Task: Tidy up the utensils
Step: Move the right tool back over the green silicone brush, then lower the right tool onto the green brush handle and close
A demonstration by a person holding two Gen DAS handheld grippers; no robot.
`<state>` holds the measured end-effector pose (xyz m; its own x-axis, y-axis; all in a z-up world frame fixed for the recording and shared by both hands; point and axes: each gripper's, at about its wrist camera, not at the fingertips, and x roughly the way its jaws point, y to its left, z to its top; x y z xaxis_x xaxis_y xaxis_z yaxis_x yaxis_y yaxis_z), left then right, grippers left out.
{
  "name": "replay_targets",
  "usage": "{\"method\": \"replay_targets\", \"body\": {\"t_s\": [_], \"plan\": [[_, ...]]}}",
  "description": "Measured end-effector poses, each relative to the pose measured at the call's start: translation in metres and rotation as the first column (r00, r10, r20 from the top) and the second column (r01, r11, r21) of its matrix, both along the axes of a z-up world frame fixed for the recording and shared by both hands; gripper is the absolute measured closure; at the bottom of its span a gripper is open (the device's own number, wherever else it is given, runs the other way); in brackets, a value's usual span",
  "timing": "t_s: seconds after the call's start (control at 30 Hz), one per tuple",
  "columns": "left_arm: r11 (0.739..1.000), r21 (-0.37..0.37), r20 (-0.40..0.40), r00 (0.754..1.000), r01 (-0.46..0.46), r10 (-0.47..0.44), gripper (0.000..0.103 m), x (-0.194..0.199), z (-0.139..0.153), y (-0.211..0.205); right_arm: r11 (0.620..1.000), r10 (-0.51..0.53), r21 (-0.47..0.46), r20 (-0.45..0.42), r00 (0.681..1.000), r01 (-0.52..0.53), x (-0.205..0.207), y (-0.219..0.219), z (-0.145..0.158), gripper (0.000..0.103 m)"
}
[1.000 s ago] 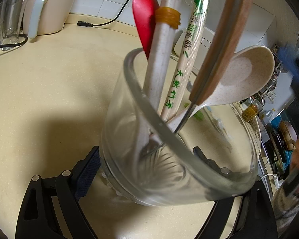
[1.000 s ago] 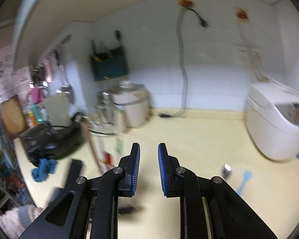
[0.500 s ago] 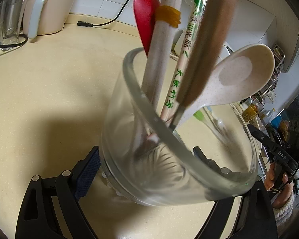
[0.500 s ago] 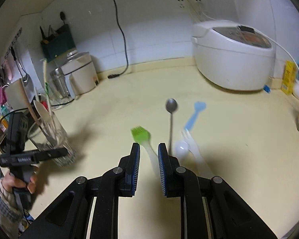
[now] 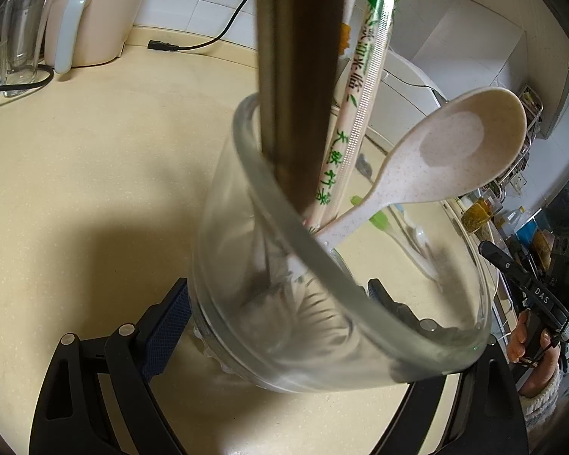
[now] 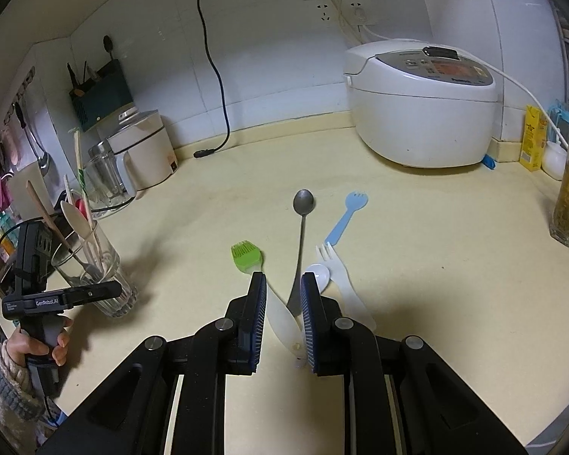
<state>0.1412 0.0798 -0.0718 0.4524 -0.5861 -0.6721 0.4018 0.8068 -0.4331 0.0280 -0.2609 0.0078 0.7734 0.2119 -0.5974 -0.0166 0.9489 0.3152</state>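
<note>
Gripping glass: left gripper, marked "GenRobot.AI". Right gripper slightly open, empty, "DAS".

A pale yellow desk meets white tiled walls at a corner. A white rice cooker stands against the wall beneath a socket; a black cable hangs down. Shelves at the left edge look cluttered, perhaps with bottles.

Clear glossy glass, matt speckled plastic spoon, smooth countertop
</note>
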Motion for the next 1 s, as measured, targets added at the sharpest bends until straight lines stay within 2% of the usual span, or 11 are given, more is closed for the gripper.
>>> {"method": "replay_targets", "body": {"t_s": [0.33, 0.57, 0.83, 1.0], "plan": [[1.000, -0.005, -0.001, 1.000, 0.000, 0.000, 0.012, 0.000, 0.000, 0.000, 1.000, -0.020, 0.012, -0.041, 0.999, 0.021, -0.001, -0.009, -0.010, 0.084], [1.000, -0.009, -0.002, 1.000, 0.001, -0.001, 0.012, 0.000, 0.000, 0.001, 0.999, 0.022, 0.026, -0.078, 0.997, -0.020, 0.006, -0.001, -0.018, 0.084], [1.000, -0.010, -0.003, 1.000, 0.000, 0.000, 0.012, 0.001, -0.002, 0.001, 0.991, 0.129, -0.017, -0.098, 0.987, -0.131, 0.021, 0.028, -0.019, 0.084], [1.000, -0.010, -0.003, 1.000, 0.000, 0.000, 0.012, 0.001, -0.002, 0.001, 0.966, 0.227, -0.099, -0.126, 0.966, -0.240, 0.045, 0.051, -0.018, 0.083]]}}
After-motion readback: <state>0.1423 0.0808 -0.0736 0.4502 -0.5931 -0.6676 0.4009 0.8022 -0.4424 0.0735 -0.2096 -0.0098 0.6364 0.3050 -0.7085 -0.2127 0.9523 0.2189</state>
